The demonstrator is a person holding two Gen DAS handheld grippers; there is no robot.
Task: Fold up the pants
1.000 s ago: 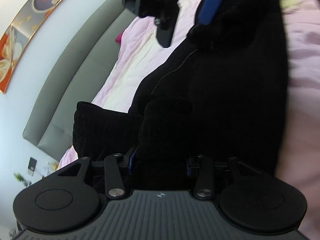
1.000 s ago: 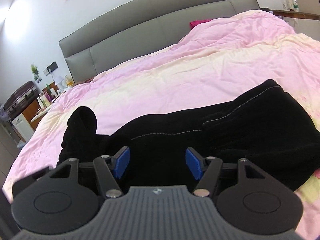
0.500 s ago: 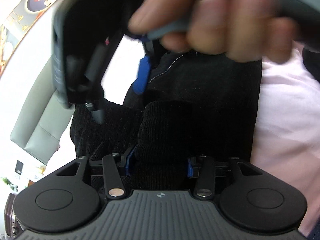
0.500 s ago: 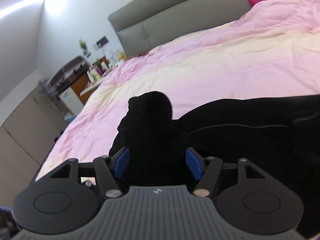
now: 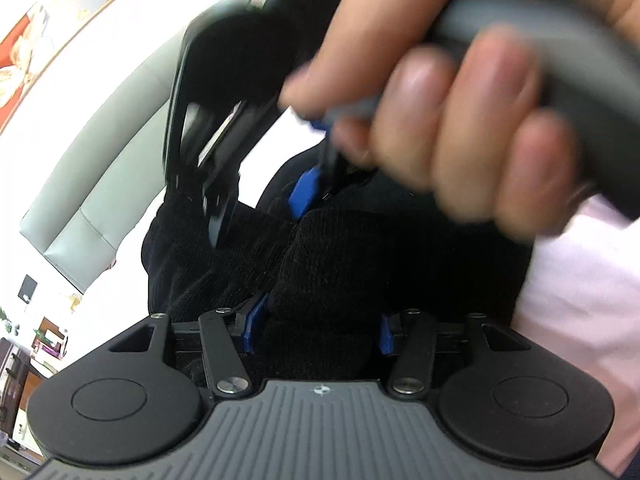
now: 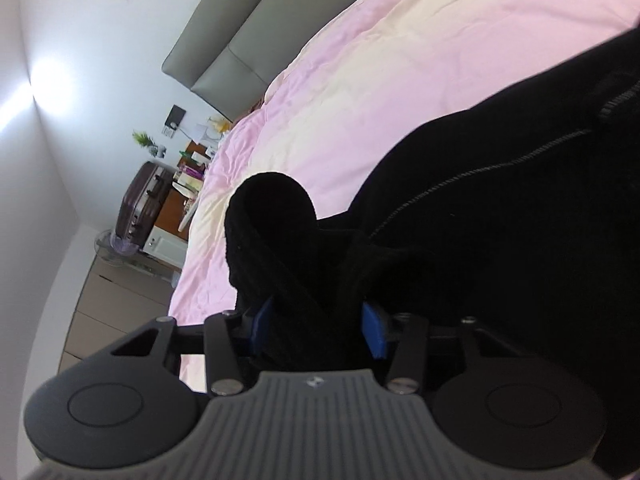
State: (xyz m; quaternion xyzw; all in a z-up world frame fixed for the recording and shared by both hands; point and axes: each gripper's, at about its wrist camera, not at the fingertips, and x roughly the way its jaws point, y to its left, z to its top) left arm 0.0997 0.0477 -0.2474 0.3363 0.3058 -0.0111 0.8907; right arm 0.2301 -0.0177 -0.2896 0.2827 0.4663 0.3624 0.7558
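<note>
The black pants (image 6: 500, 240) lie across the pink duvet (image 6: 380, 60). My right gripper (image 6: 318, 328) has a raised fold of the pants (image 6: 276, 216) between its blue pads, and its jaws are closing on the cloth. My left gripper (image 5: 318, 330) holds a thick bundle of the same pants (image 5: 332, 264). Its jaws are opening, and the cloth still fills the gap and touches both pads. In the left wrist view the right gripper (image 5: 260, 208) comes down close above that bundle, held by a person's hand (image 5: 460, 120).
A grey padded headboard (image 6: 240, 48) runs along the far side of the bed. Beside the bed stand a dark suitcase (image 6: 144, 200) and a cluttered nightstand (image 6: 176, 208) near the wall. The pink duvet (image 5: 580, 300) shows to the right of the pants.
The right gripper swung left along the pants onto the raised fold and narrowed on it. It and the hand now loom over the left gripper, whose jaws widened slightly around its bundle.
</note>
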